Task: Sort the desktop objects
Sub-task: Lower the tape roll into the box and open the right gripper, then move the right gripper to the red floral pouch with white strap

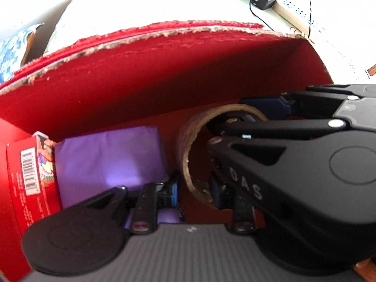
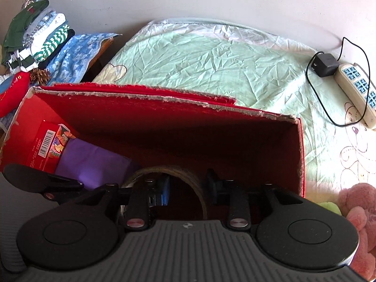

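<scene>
A thin brown tape roll (image 1: 184, 155) sits tilted inside the red cardboard box (image 1: 145, 80). My left gripper (image 1: 195, 193) straddles the roll's near wall, with one finger outside and one inside, pressed close on it. My right gripper (image 2: 188, 190) reaches in from the right. Its blue-padded finger is inside the tape roll (image 2: 164, 170) and its other finger is outside the right wall, with a clear gap between pad and wall. The left wrist view shows the right gripper (image 1: 249, 114) at the roll's far side.
In the box's left end lie a purple packet (image 1: 110, 155) and a red barcoded packet (image 1: 25, 181). The box (image 2: 302, 155) stands on a green sheet (image 2: 211, 63). A power strip (image 2: 357, 91) with a black charger (image 2: 325, 65) lies right, folded clothes (image 2: 37, 33) left, and a pink plush toy (image 2: 359, 216) near right.
</scene>
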### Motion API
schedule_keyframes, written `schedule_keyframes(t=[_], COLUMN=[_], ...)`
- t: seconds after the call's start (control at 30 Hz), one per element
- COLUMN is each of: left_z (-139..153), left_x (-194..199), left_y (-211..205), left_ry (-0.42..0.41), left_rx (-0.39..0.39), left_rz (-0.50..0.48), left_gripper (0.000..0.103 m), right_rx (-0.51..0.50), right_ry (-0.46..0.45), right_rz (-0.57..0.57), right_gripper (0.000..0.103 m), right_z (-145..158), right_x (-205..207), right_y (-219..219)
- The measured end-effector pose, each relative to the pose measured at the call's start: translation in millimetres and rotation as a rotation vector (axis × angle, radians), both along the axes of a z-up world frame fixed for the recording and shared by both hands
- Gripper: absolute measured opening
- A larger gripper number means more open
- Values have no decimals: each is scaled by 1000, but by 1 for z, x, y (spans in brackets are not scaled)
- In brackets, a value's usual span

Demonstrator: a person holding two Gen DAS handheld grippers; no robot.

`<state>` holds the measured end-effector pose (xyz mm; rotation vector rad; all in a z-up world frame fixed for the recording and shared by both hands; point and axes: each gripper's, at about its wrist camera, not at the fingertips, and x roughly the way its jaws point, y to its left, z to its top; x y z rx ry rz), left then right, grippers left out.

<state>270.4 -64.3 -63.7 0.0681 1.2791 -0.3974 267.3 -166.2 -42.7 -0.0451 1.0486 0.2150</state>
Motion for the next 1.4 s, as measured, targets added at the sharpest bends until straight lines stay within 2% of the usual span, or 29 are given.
schedule_keyframes(t=[0.13, 0.2, 0.33, 0.43, 0.47, 0.5, 0.53, 0.57, 0.63, 0.7, 0.77, 0.83, 0.97, 1.07, 1.27, 1.33, 1.4], left_z=[4, 6, 8, 11, 15, 20, 25, 30, 41, 53, 67, 81, 103, 114, 108, 94, 75], left_x=[-3, -3, 0, 1, -1, -4, -8, -12, -19, -28, -42, -59, -93, -127, -189, -203, -212], left_y=[3, 6, 13, 24, 28, 30, 33, 34, 38, 45, 53, 62, 71, 85, 108, 111, 114], left_ry=[-11, -6, -4, -15, -22, -37, -55, -75, -117, -163, -225, -299, -430, -491, -526, -499, -438], left_rx=[-30, -53, -71, -124, -154, -177, -198, -201, -198, -210, -237, -247, -205, -188, -123, -110, -102], left_rz=[-1, 7, 16, 32, 34, 21, 2, -5, -8, -1, 8, 14, 14, 13, -5, -8, -5], left_gripper=[48, 52, 52, 51, 51, 55, 60, 66, 65, 64, 64, 64, 65, 69, 69, 69, 69], right_rx=[5, 13, 5, 0, -18, -40, -62, -83, -77, 7, 101, 174, 256, 310, 349, 345, 340], right_ry=[-7, -9, -4, -45, -64, -82, -101, -120, -181, -220, -241, -258, -343, -379, -390, -339, -262], right_rz=[-7, -17, -32, -28, -24, -19, -14, -9, -31, -57, -98, -134, -149, -100, 40, 66, 69], right_gripper=[47, 47, 49, 52, 57, 63, 75, 75, 75, 73, 62, 60, 54, 54, 54, 54, 54], right_z=[1, 2, 6, 15, 19, 22, 26, 29, 39, 51, 60, 66, 82, 91, 89, 76, 59], right_x=[0, 0, 0, -6, -8, -9, -11, -13, -19, -29, -43, -59, -106, -139, -196, -204, -206], right_y=[-1, -2, 0, 1, 2, 3, 4, 5, 1, -8, -16, -23, -31, -33, -28, -22, -15])
